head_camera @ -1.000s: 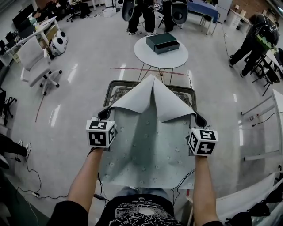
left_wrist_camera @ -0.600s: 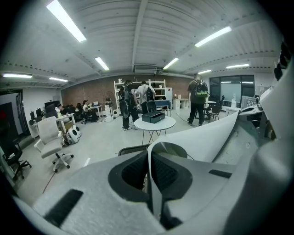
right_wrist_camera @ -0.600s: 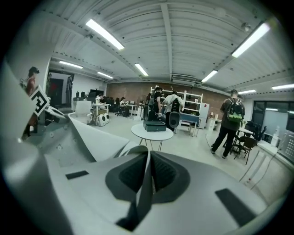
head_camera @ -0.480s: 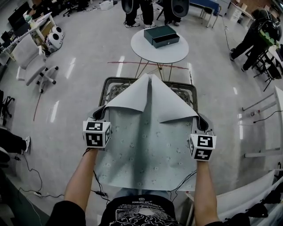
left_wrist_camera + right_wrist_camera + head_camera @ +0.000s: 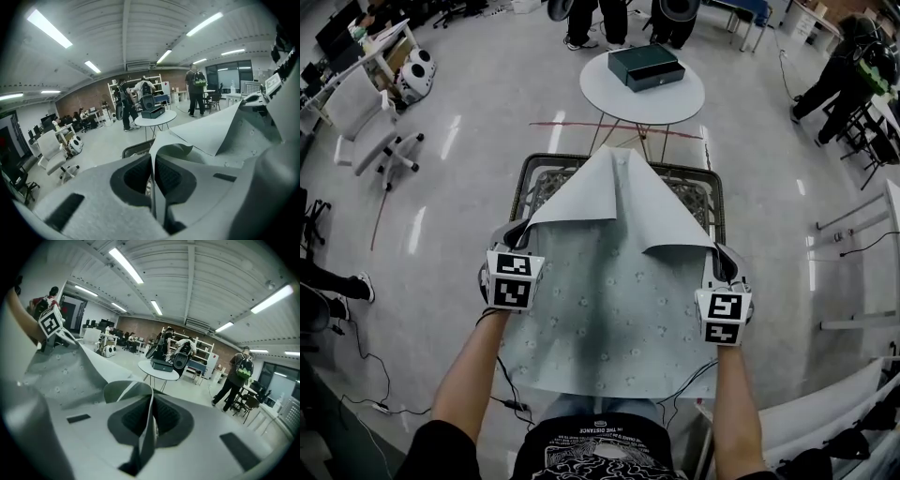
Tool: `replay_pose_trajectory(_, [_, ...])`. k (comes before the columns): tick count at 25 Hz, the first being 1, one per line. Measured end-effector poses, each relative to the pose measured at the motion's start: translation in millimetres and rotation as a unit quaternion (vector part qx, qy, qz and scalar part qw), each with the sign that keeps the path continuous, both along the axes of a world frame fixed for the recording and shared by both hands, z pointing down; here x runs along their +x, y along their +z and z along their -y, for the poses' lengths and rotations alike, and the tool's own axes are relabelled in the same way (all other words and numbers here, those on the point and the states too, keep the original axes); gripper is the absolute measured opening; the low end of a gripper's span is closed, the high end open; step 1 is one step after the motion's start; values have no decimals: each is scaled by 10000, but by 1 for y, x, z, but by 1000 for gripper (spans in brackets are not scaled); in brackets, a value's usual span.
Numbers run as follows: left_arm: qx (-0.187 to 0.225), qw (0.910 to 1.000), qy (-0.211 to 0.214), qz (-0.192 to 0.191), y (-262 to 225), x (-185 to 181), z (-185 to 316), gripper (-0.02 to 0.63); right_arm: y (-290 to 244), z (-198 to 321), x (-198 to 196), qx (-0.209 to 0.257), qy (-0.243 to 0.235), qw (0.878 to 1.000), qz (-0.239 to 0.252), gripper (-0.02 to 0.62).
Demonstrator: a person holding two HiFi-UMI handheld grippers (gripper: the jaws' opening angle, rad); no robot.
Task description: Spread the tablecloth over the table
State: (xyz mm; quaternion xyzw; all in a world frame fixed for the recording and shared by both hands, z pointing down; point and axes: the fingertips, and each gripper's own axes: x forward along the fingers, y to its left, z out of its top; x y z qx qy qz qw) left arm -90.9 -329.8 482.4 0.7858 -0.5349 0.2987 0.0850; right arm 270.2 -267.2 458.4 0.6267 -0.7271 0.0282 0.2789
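Pale grey-green tablecloth with small flower dots [image 5: 619, 309] at frame centre, covering most of dark-framed rectangular desk with patterned top [image 5: 546, 192]. Only desk's far strip is bare, upper centre. Both far cloth corners are folded back, plain whitish underside up, meeting in a peak. Near edge overhangs at lower centre. Side edges are pinched in left gripper [image 5: 508, 234] and right gripper [image 5: 724, 255].

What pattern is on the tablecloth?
The tablecloth is pale green with small scattered dots, best seen in the head view.
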Motion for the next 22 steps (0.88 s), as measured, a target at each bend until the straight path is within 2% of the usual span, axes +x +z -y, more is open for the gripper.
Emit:
replay_pose_trajectory(7, [83,9996,275,40,17,25,-7,25,45,-23,-27,-455,-277,9981,-305,8])
replay_pose_trajectory(13, [177,9987,465,75,30,45,-16,49,67,-28,-43,-565,-404,9961,-539,15])
replay_pose_trajectory(22, [316,9963,717,339,43,61,-23,160,81,-31,-51,-583,-323,9954,-684,31])
